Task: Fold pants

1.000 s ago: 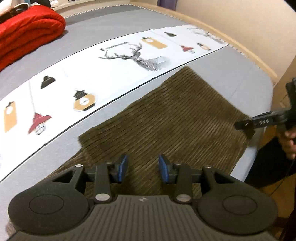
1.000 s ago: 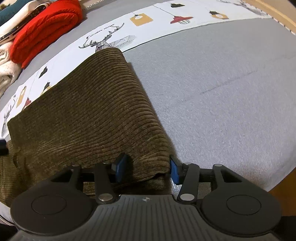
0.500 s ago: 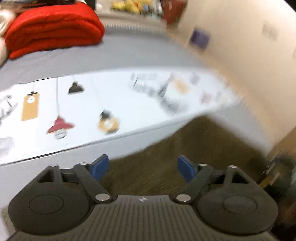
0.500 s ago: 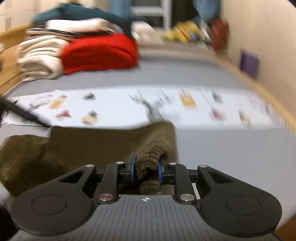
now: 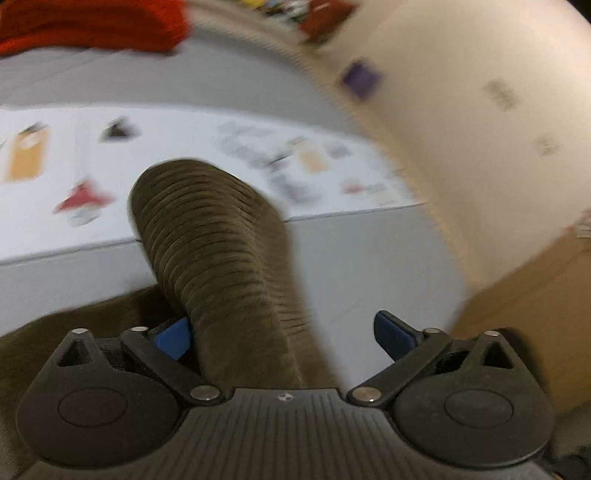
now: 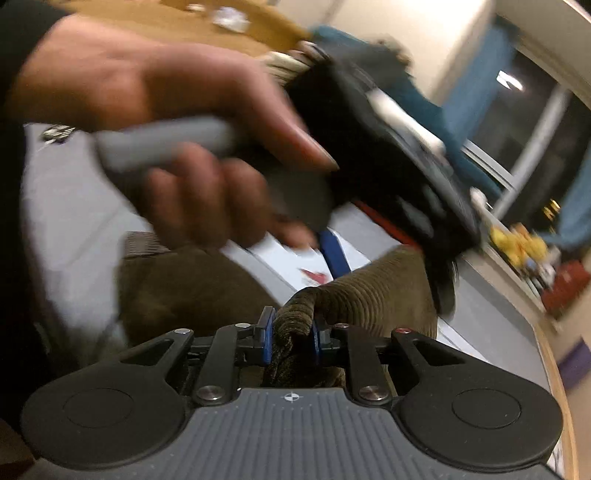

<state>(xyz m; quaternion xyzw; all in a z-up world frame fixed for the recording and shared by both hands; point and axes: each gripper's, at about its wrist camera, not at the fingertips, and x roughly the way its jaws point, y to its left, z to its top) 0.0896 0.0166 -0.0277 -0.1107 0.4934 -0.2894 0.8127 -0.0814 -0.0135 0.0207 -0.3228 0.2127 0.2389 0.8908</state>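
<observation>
In the left wrist view, the left tongs (image 5: 284, 332) are being held wide apart, nothing being pinched. A raised roll of the brown corduroy pants (image 5: 218, 251) is running between them, its long axis pointing away from the camera toward the printed white strip (image 5: 184, 147) of the grey bed (image 5: 369, 266); the left blue pad (image 5: 173, 338) is lying against the cloth. A red blanket (image 5: 92, 22) is lying far behind, blurred.

In the right wrist view, the right tongs (image 6: 290, 338) are being kept narrow on a bunched edge of the pants (image 6: 369, 295), which are stretching up-right. The person's hand (image 6: 166, 122), gripping the other tool, is blocking much of the bed.
</observation>
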